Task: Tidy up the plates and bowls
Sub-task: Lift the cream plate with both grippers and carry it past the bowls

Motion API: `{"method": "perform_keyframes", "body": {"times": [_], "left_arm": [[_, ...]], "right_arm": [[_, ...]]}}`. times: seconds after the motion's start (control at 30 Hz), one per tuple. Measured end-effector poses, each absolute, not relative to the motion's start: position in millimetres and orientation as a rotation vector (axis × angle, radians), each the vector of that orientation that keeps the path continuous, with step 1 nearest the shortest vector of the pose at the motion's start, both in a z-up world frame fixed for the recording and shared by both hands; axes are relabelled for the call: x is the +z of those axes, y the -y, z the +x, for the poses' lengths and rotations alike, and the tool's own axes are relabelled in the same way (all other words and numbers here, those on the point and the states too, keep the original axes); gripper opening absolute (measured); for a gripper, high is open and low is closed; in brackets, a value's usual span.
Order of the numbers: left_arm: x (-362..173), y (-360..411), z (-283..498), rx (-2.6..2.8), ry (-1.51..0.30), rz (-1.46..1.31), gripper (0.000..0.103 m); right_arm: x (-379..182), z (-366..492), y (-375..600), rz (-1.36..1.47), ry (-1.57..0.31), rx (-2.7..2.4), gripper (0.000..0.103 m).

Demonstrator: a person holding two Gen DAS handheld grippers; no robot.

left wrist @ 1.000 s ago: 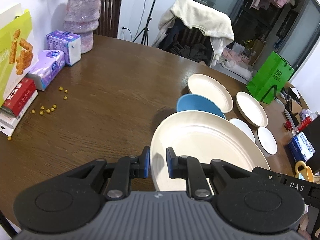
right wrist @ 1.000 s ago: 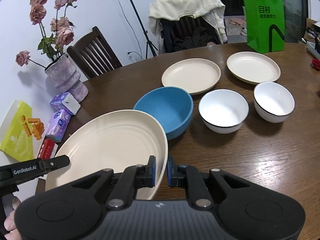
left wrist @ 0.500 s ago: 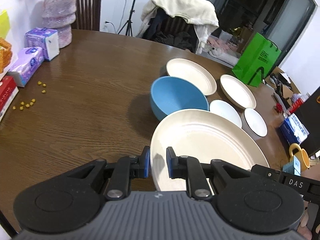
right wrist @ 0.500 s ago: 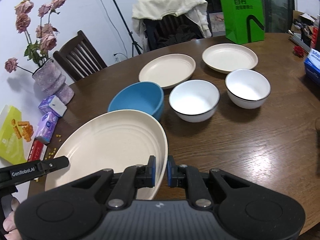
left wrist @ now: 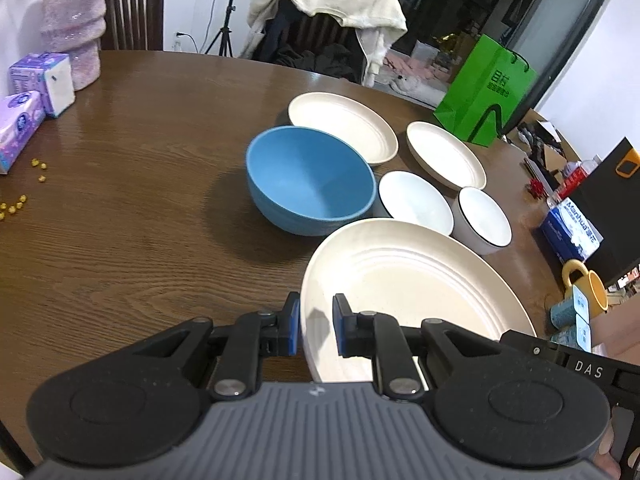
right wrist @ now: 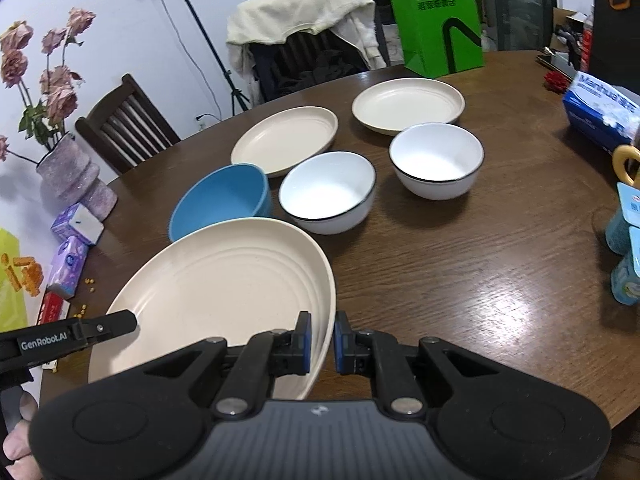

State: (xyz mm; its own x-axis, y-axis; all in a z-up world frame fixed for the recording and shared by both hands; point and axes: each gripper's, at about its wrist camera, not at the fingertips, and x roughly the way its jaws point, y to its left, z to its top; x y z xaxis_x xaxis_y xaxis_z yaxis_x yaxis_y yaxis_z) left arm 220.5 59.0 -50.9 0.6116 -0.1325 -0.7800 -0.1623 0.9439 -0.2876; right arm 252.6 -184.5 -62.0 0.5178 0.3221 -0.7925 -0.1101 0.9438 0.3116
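A large cream plate (left wrist: 408, 288) (right wrist: 216, 292) hangs above the table, carried by both grippers. My left gripper (left wrist: 316, 328) is shut on its left rim and my right gripper (right wrist: 320, 338) is shut on its right rim. Beyond it on the table stand a blue bowl (left wrist: 310, 178) (right wrist: 220, 198), two white bowls with dark rims (right wrist: 326, 190) (right wrist: 436, 158), and two smaller cream plates (right wrist: 286, 140) (right wrist: 408, 102). In the left wrist view the same white bowls (left wrist: 414, 198) (left wrist: 484, 218) and cream plates (left wrist: 342, 124) (left wrist: 446, 152) lie right of the blue bowl.
Round brown wooden table (left wrist: 132, 216). A vase (right wrist: 74, 176), tissue packs (left wrist: 40, 80) and scattered yellow bits (left wrist: 16, 204) sit at the left. A green bag (right wrist: 434, 16), a tissue box (right wrist: 600, 112), a yellow mug (left wrist: 586, 286) and bottles (right wrist: 624, 248) stand at the right. Chairs behind.
Both grippers have carried the large plate to the right and slightly lower. The blue bowl, hidden partly behind the plate before, now shows fully in the left wrist view.
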Motion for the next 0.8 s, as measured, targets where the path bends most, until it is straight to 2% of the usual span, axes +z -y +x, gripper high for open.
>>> {"method": "perform_keyframes", "body": {"times": [0.8], "left_arm": [[-88,-27,244,-0.048,-0.992,-0.332,0.017]], "right_arm": [[-99,250,221,0.266,-1.038,0.171,0.011]]}}
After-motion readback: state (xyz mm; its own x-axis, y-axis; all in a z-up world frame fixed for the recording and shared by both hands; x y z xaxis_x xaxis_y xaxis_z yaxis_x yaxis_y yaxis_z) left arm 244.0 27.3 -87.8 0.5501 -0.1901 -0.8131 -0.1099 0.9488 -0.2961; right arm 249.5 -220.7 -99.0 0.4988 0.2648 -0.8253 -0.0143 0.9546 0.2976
